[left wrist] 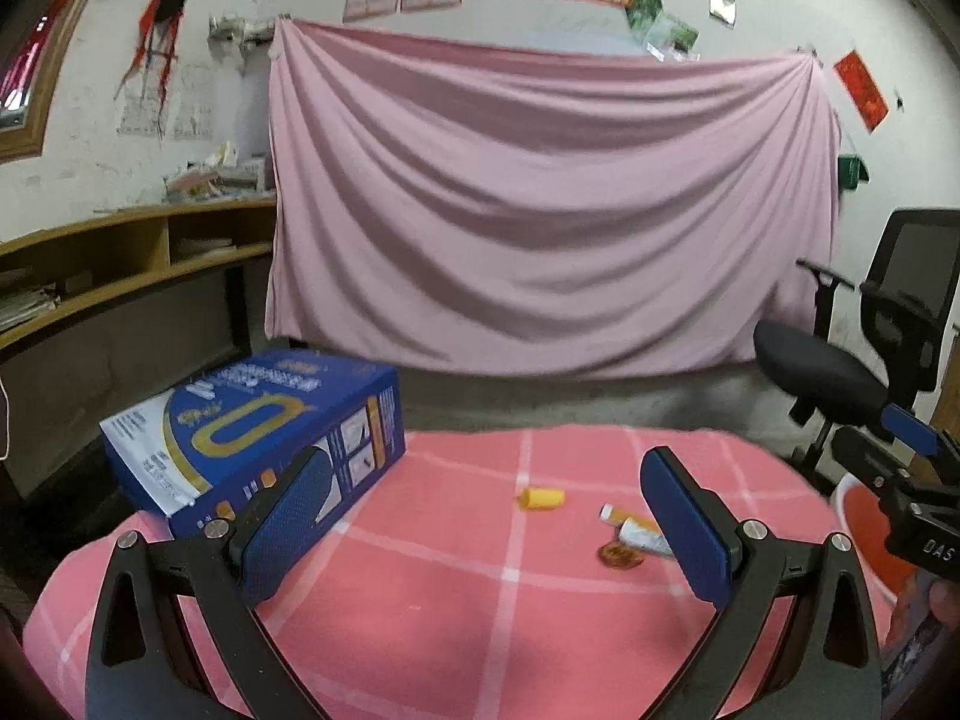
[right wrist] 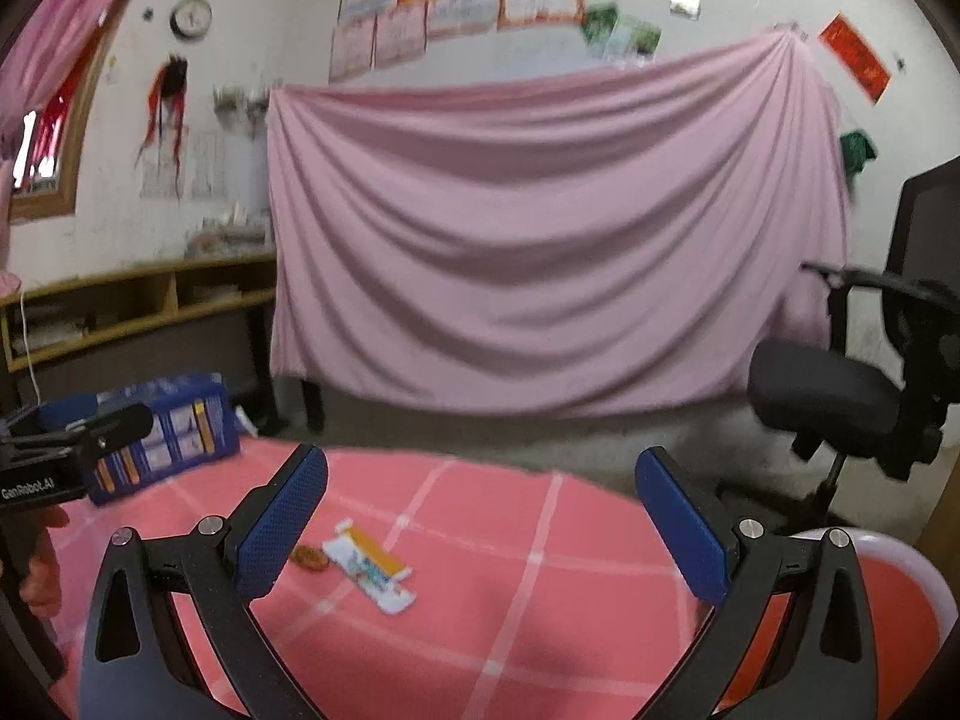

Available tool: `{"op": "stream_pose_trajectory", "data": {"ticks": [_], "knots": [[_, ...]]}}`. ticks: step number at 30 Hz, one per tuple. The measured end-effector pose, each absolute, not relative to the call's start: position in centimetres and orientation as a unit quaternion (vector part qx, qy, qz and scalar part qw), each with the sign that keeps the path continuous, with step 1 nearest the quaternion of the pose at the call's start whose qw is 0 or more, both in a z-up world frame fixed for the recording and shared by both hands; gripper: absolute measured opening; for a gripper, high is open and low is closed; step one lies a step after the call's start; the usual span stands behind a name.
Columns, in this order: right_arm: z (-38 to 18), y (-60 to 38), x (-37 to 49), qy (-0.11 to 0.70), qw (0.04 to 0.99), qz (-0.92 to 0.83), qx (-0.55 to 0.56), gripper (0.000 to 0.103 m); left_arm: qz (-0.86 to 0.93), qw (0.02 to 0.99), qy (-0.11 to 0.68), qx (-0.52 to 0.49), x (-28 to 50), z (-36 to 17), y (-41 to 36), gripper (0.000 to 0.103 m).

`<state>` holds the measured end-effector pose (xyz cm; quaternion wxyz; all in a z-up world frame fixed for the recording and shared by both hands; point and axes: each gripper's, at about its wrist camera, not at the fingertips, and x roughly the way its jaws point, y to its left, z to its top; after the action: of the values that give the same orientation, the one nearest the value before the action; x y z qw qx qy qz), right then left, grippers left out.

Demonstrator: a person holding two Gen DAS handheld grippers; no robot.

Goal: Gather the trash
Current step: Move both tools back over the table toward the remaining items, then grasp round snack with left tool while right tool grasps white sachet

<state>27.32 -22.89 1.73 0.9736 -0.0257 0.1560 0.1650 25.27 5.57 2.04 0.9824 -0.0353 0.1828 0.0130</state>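
On the pink checked tablecloth [left wrist: 456,600] lie a small yellow piece [left wrist: 541,498], a white and orange wrapper [left wrist: 636,531] and a round brown scrap [left wrist: 620,555]. My left gripper [left wrist: 486,516] is open and empty, above the cloth, left of the wrapper. My right gripper [right wrist: 480,525] is open and empty; the wrapper [right wrist: 369,564] and brown scrap [right wrist: 309,556] lie between and just beyond its fingers. The right gripper also shows at the right edge of the left wrist view [left wrist: 906,480]; the left gripper shows at the left edge of the right wrist view [right wrist: 72,444].
A blue carton [left wrist: 258,432] stands on the table's left, also seen in the right wrist view [right wrist: 168,432]. A red bin with a white rim [right wrist: 888,594] sits at the right. A black office chair [left wrist: 864,348] stands beyond it. A pink sheet [left wrist: 540,210] hangs behind.
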Motion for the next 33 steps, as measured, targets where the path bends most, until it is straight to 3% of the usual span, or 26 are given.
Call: {"op": "stream_pose_trajectory", "data": {"ticks": [9, 11, 14, 16, 18, 22, 24, 25, 27, 33], "knots": [[-2.3, -19.8, 32.6, 0.336, 0.916, 0.211, -0.062, 0.093, 0.000, 0.963, 0.268, -0.031, 28.4, 0.0, 5.8, 0.100], [-3.0, -19.6, 33.2, 0.361, 0.904, 0.219, -0.063, 0.086, -0.002, 0.957, 0.288, -0.033, 29.1, -0.5, 6.0, 0.100], [-3.8, -19.1, 33.9, 0.391, 0.888, 0.232, -0.067, 0.085, -0.005, 0.950, 0.310, -0.035, 29.8, -1.1, 6.0, 0.100], [-4.3, -18.5, 34.1, 0.406, 0.877, 0.246, -0.072, 0.076, -0.007, 0.947, 0.319, -0.033, 30.1, -1.3, 5.9, 0.099], [-4.8, -17.8, 34.4, 0.422, 0.866, 0.256, -0.081, 0.060, -0.008, 0.944, 0.327, -0.031, 30.3, -1.5, 5.7, 0.099], [-5.0, -17.4, 34.6, 0.431, 0.858, 0.265, -0.089, 0.051, -0.022, 0.935, 0.352, -0.039, 31.0, -2.1, 5.5, 0.095], [-4.9, -17.6, 34.4, 0.431, 0.856, 0.273, -0.084, 0.034, -0.029, 0.931, 0.360, -0.043, 31.3, -2.3, 5.5, 0.094], [-4.9, -17.8, 34.3, 0.431, 0.856, 0.275, -0.081, 0.032, -0.035, 0.929, 0.364, -0.046, 31.4, -2.4, 5.4, 0.094], [-4.9, -18.0, 34.2, 0.432, 0.854, 0.279, -0.075, 0.025, -0.044, 0.926, 0.372, -0.052, 31.8, -2.3, 5.4, 0.085], [-4.8, -18.9, 33.5, 0.433, 0.855, 0.276, -0.072, 0.022, -0.092, 0.907, 0.406, -0.057, 33.3, -2.5, 4.1, 0.069]]}}
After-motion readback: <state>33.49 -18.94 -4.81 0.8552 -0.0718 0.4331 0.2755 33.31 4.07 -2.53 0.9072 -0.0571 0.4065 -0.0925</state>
